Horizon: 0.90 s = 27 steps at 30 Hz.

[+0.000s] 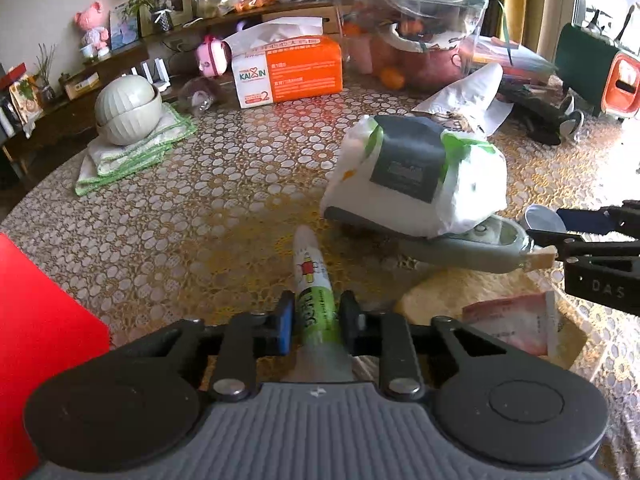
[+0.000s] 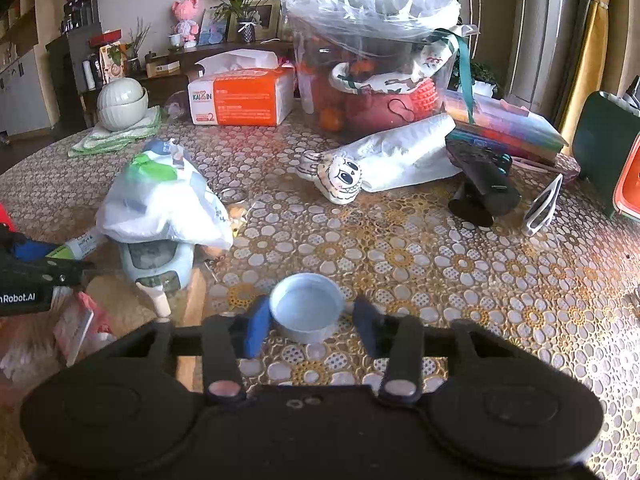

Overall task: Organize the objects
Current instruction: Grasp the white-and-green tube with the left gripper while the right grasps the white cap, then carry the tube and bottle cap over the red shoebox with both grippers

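Tube, green-and-white plastic with a white cap [image 1: 314,284], sat clamped between the left gripper's [image 1: 314,322] blue-padded fingers, cap pointing toward the white plastic bag draped over a grey device [image 1: 416,176], probably lifted for sorting.

Right view: right gripper [image 2: 308,322] stood open, fingers flanking but not touching the pale-blue round lid [image 2: 306,312], right of that bag on the floral tablecloth [image 2: 440,264], seemingly poised to grasp.
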Available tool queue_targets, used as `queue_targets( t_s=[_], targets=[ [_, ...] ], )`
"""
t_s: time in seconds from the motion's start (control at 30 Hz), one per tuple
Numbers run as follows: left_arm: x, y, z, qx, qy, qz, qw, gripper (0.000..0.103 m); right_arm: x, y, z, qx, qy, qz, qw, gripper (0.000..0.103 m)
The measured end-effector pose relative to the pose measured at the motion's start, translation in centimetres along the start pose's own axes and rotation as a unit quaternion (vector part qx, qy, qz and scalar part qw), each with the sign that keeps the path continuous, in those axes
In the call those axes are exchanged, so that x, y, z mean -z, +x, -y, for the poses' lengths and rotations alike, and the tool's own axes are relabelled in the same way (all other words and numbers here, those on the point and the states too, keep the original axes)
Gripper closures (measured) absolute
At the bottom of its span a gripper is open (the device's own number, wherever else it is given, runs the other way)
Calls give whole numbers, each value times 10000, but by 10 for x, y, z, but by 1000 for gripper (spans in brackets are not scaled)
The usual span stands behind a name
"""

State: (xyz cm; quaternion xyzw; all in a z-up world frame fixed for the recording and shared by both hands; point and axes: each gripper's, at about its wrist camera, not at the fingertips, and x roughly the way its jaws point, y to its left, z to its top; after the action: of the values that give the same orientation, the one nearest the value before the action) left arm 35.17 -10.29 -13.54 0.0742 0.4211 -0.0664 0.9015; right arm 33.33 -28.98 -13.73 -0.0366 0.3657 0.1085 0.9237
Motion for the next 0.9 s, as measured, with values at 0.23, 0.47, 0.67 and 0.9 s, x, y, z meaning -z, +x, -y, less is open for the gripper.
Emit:
queue_targets(
  t_s=[0.23,0.47,0.67,0.9],
  targets=[
    [0,-5,-7,31,-174,127,9998,86,0,-3,-1,25,-30,-18,10000,65],
    [1,-22,-22,59,-489,254,9985,86,0,-27,-3,-15,-29,63,10000,65],
    [9,-46,-29,210,-671,357,9969,86,1,-57,-12,-190,3,125,9997,65],
    [21,-82,-34,400,-808,516,9946,86,6,-98,-31,-426,-29,150,9990,65]
  ],
)
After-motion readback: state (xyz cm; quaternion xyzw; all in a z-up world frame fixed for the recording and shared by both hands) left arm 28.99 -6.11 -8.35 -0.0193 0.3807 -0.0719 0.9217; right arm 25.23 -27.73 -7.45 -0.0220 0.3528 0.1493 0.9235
